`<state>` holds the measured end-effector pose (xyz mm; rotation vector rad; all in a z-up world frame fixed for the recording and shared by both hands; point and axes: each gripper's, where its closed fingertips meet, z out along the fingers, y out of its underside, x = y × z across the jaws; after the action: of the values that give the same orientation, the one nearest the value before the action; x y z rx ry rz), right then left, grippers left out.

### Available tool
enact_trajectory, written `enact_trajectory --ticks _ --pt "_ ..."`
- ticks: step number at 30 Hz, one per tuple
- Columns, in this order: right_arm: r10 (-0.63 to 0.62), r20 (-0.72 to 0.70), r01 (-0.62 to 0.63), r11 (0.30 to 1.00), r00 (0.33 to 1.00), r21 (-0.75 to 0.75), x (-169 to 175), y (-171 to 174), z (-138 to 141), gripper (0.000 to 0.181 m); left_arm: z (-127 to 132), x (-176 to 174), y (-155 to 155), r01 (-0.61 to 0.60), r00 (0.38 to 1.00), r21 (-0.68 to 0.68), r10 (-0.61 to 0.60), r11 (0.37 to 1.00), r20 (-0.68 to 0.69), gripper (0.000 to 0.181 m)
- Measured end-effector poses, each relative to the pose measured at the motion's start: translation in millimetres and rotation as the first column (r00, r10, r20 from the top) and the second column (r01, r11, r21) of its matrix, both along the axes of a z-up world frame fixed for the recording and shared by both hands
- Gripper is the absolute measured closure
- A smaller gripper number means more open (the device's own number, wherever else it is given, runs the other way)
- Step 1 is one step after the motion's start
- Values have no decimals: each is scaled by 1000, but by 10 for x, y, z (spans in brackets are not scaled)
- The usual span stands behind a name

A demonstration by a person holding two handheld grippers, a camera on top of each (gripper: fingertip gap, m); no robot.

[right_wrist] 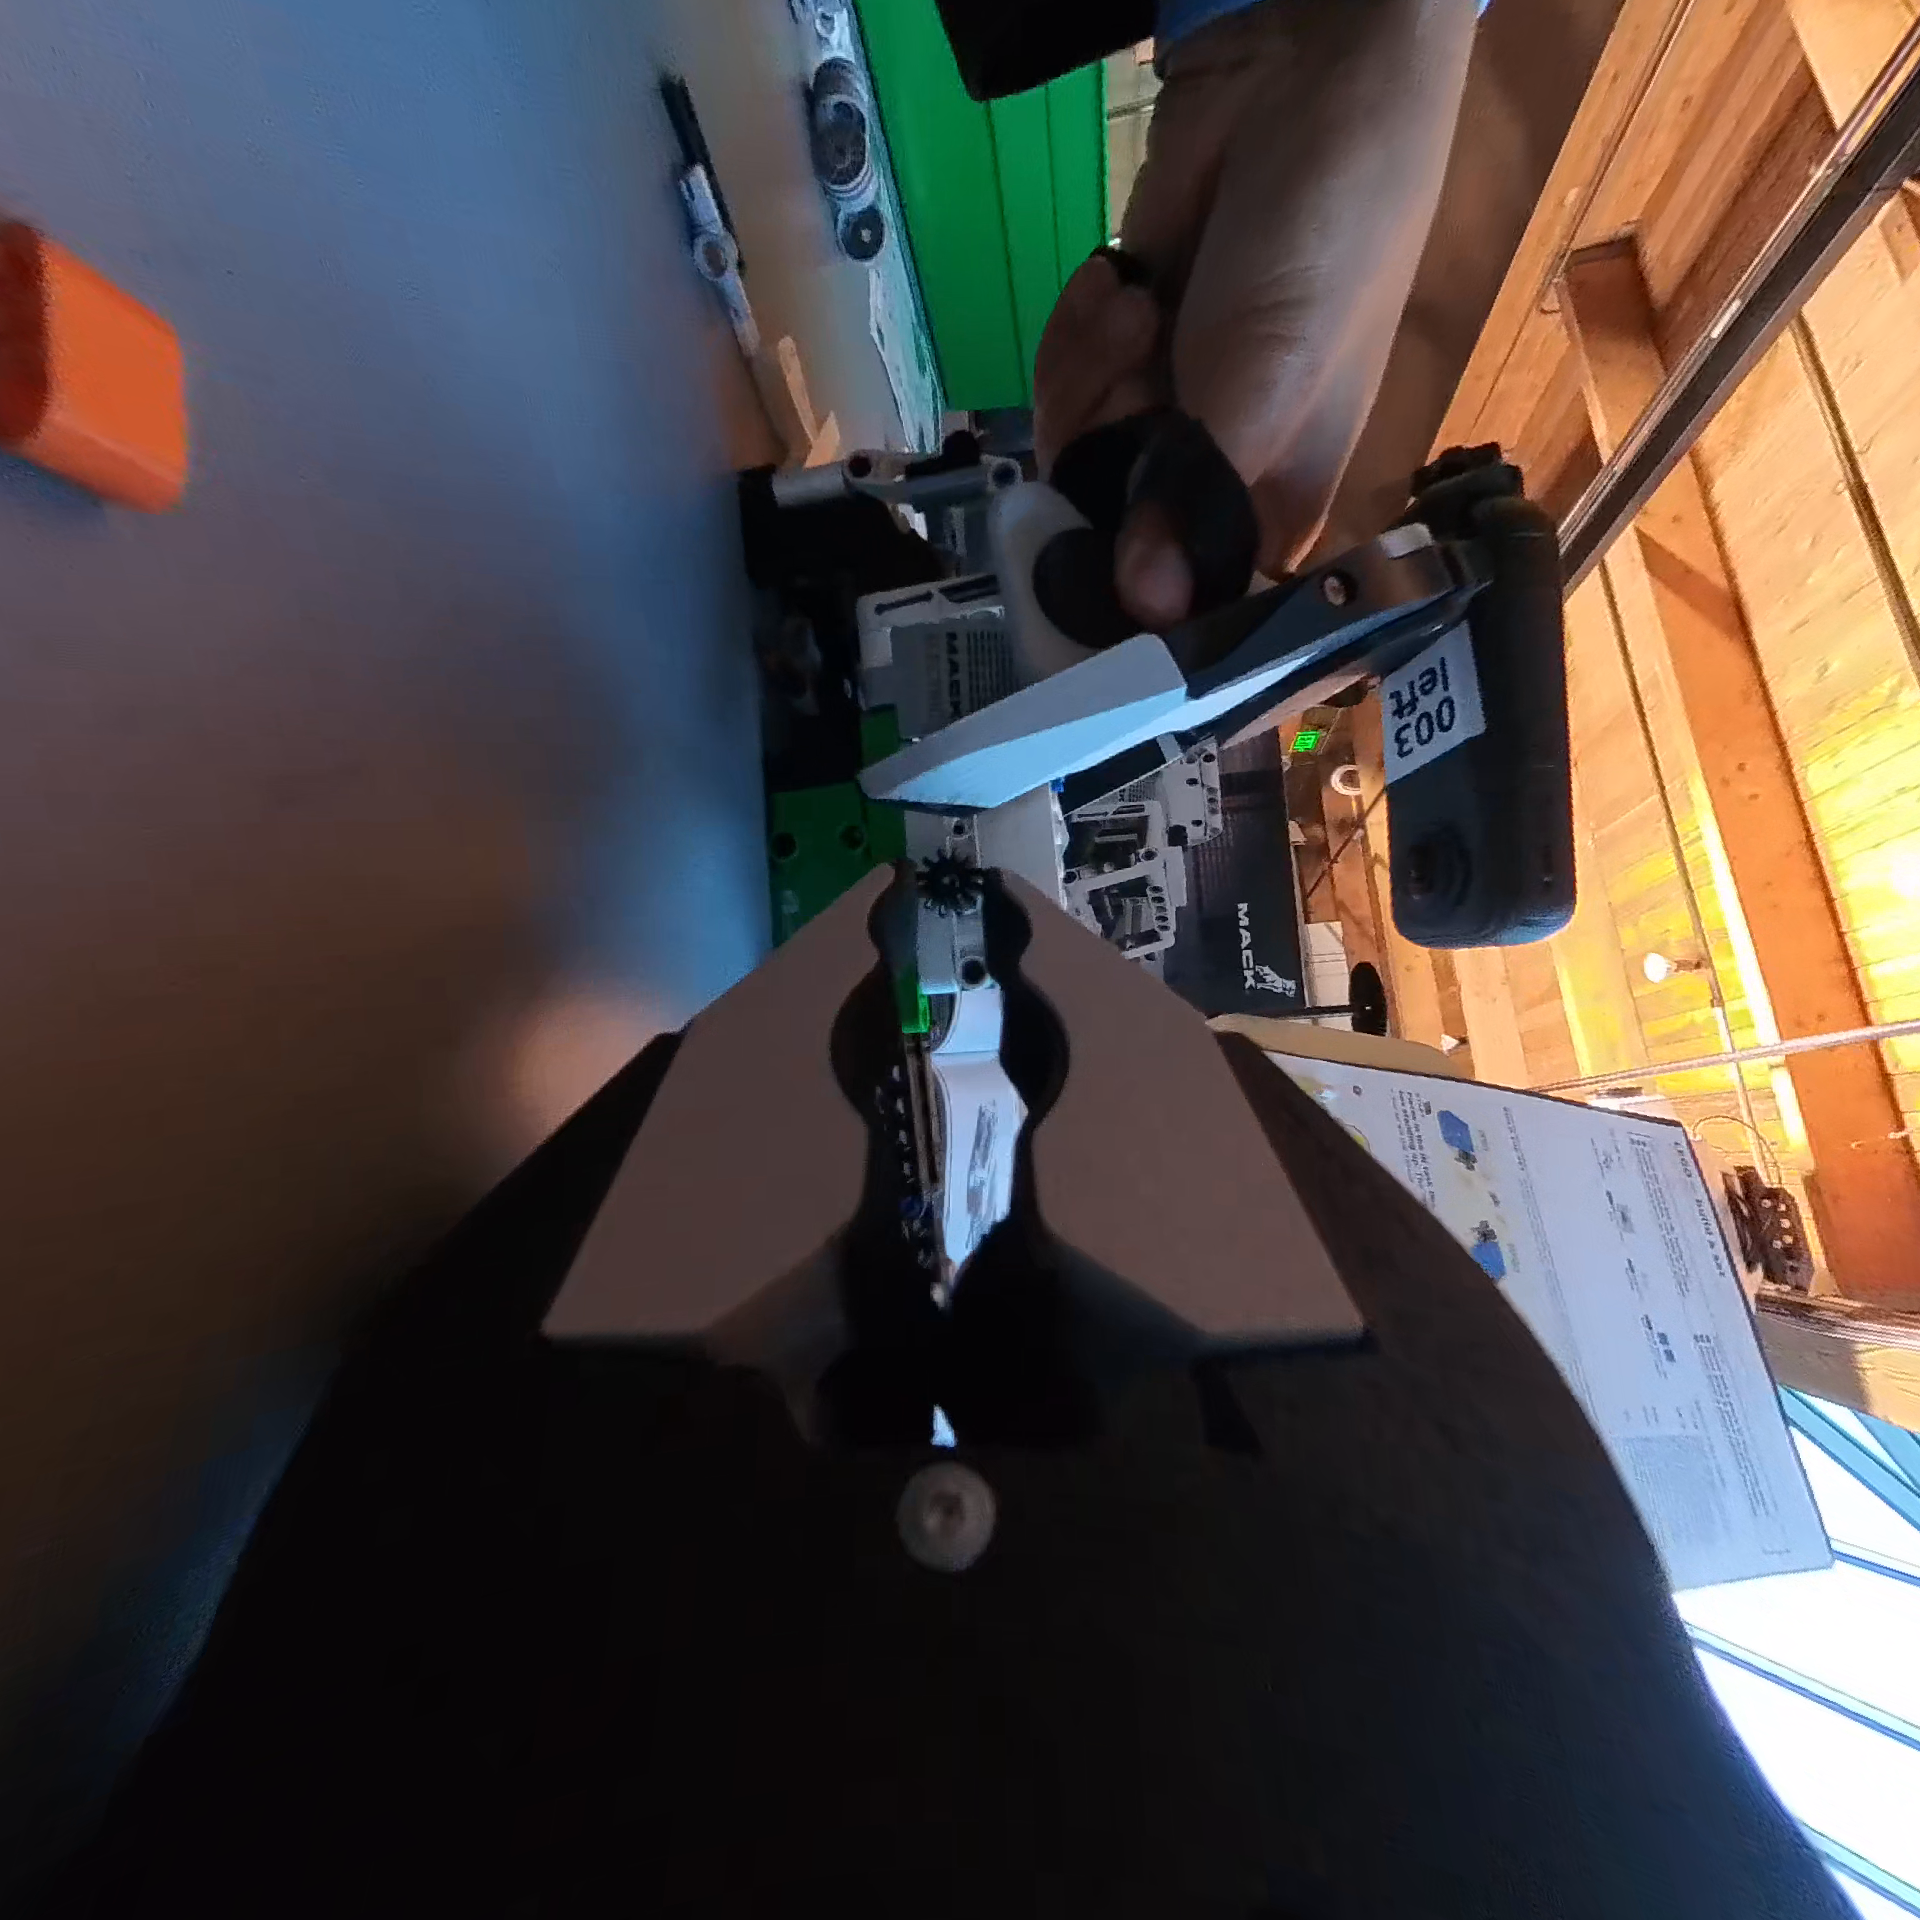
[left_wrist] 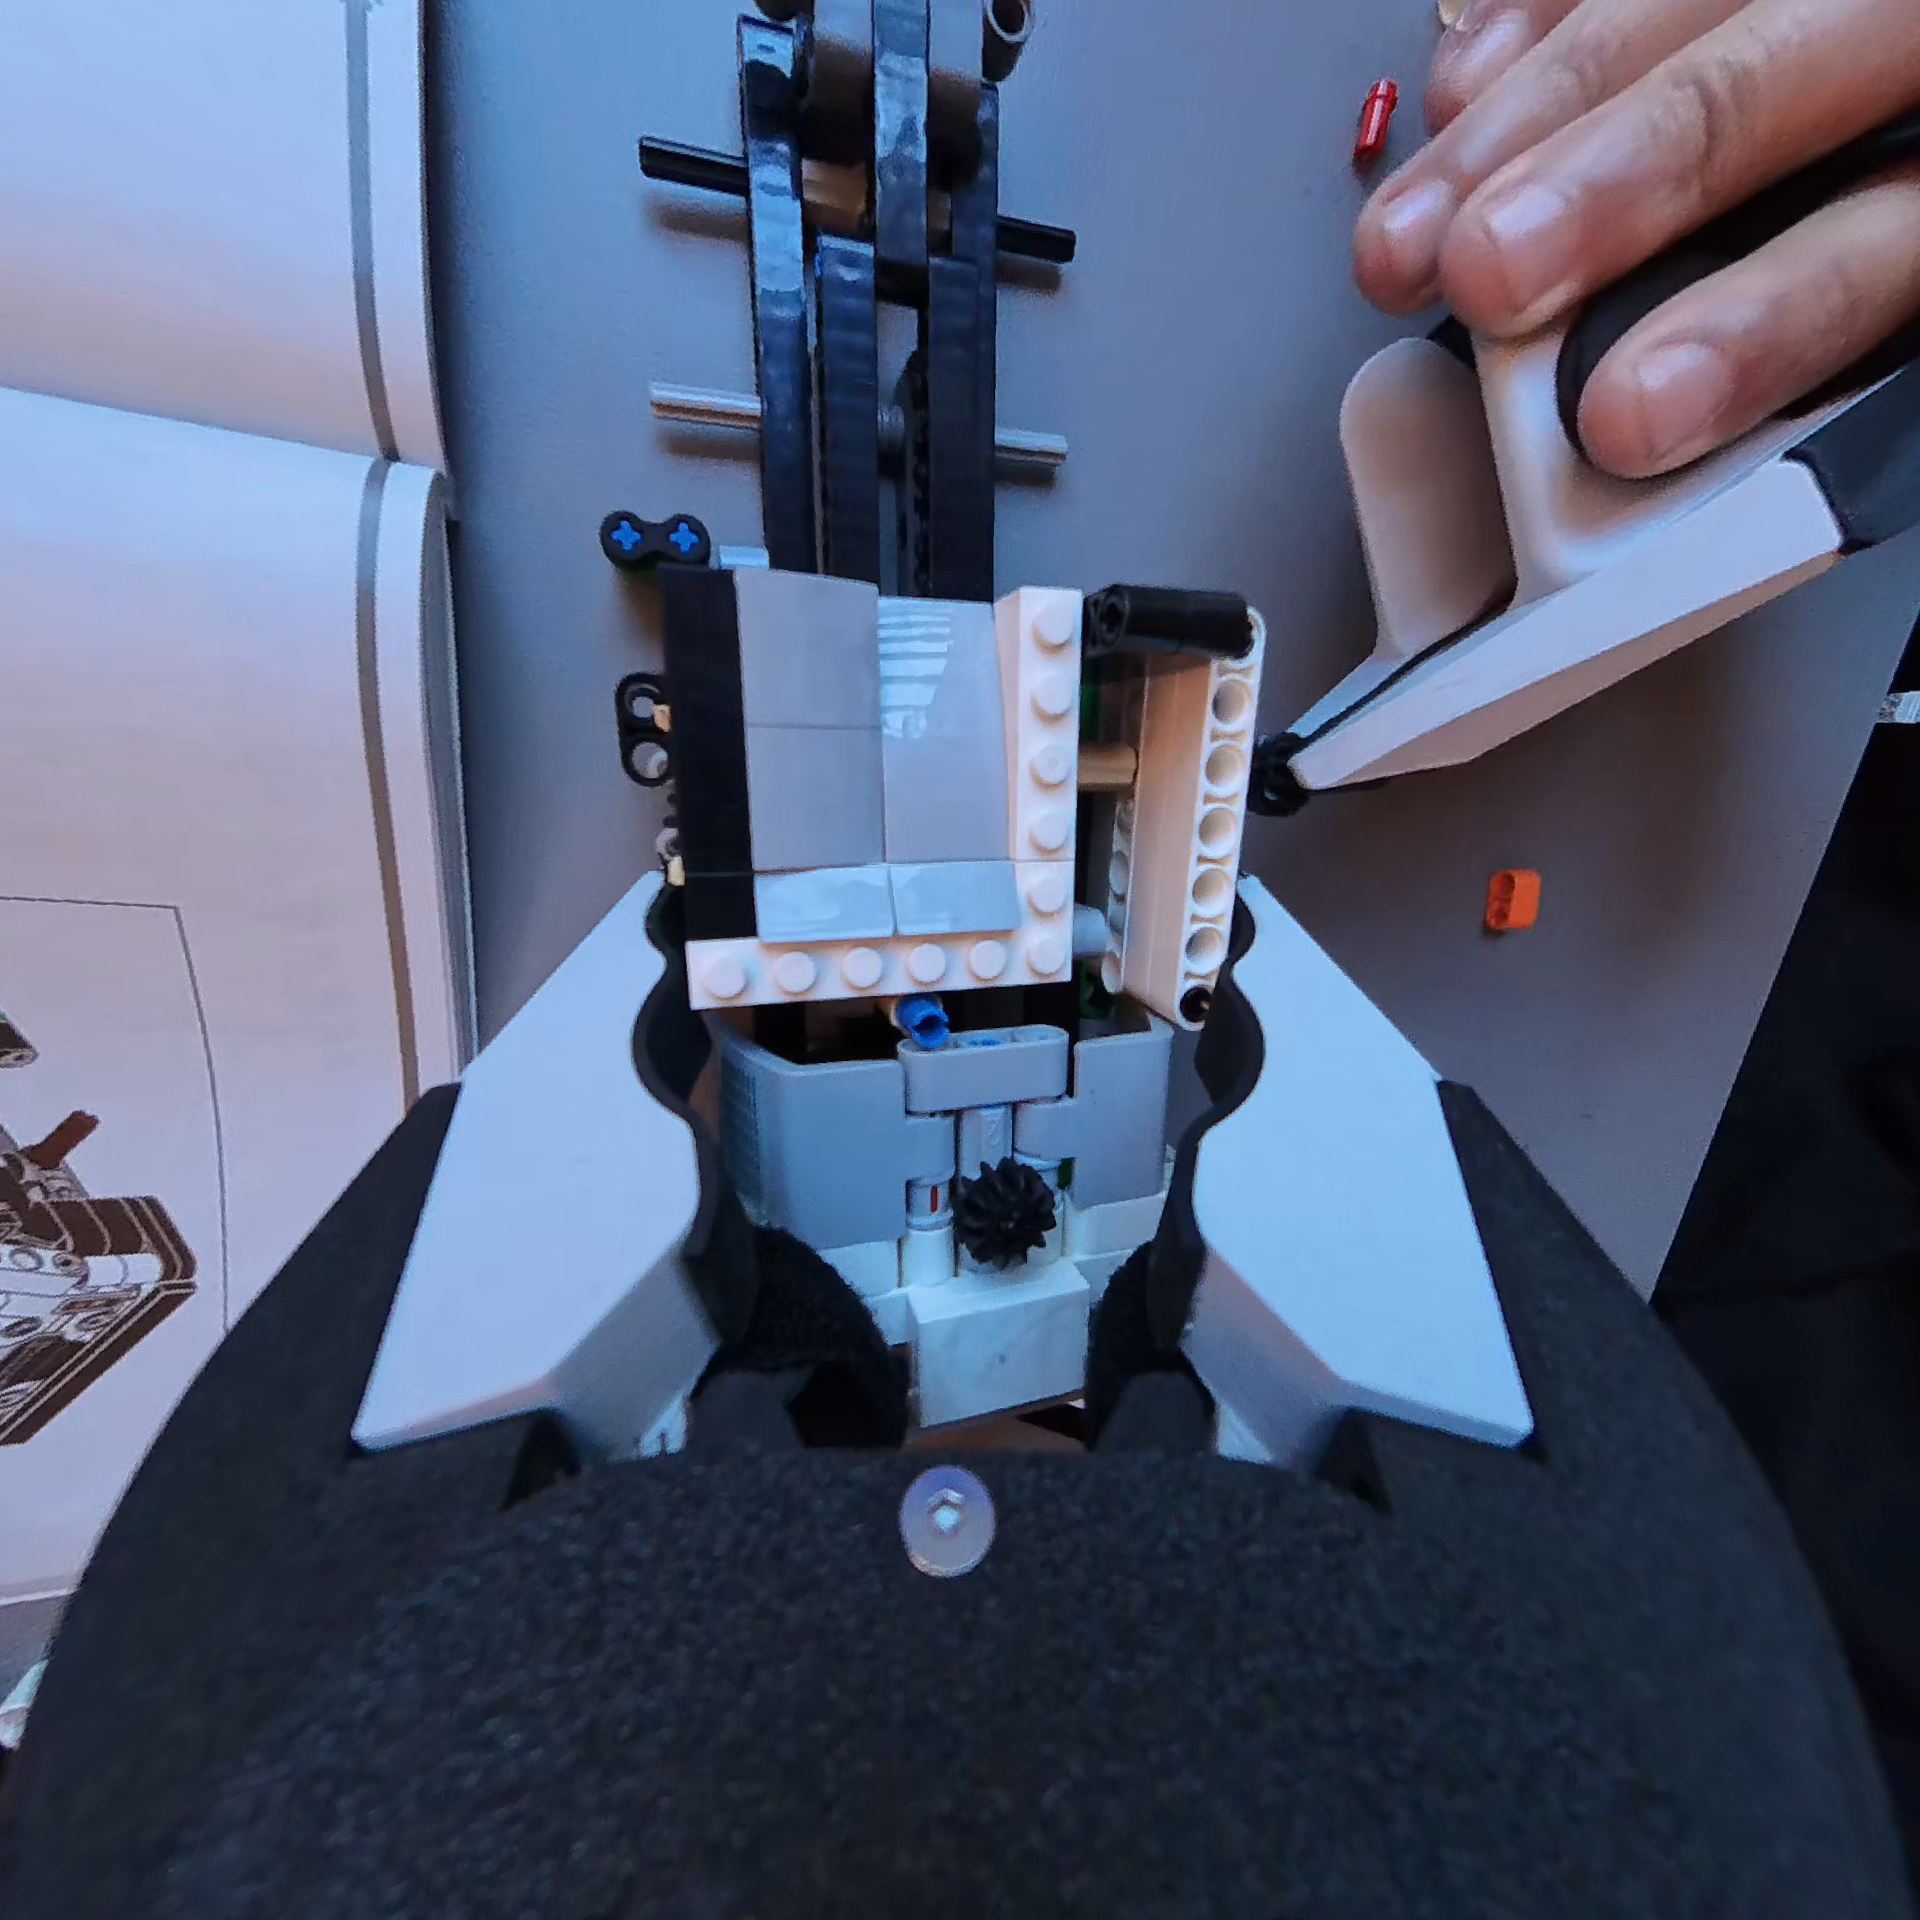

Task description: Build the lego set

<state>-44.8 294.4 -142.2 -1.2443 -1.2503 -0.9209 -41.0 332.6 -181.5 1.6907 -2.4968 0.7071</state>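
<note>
Between the white fingers of the left tongs point(left_wrist: 940, 1049), clenched on its rear end, sits the lego model point(left_wrist: 914, 790): a flat roof of grey tiles edged by a black strip and white studded plates, a white holed beam along its right side, a grey block with a small black gear point(left_wrist: 1003, 1210) below, and long dark beams crossed by axles reaching away over the grey desk point(left_wrist: 1195, 416). The right tongs point(right_wrist: 940, 894) come in from the side, tips pinched at the model's right edge. An open instruction booklet point(left_wrist: 208, 623) lies left; a small orange piece point(left_wrist: 1512, 899) and red piece point(left_wrist: 1377, 116) lie right.
</note>
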Motion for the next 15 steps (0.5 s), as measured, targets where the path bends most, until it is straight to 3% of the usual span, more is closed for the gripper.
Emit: enact_trajectory --ticks 11,15 --pt "51 -80 -55 997 995 -49 -6 9 -5 170 -6 -11 0 26 1000 18 -26 999 -13 84" --pt "114 -30 -116 992 993 -46 -23 15 -9 170 -7 -23 11 60 998 22 -60 998 -18 84"
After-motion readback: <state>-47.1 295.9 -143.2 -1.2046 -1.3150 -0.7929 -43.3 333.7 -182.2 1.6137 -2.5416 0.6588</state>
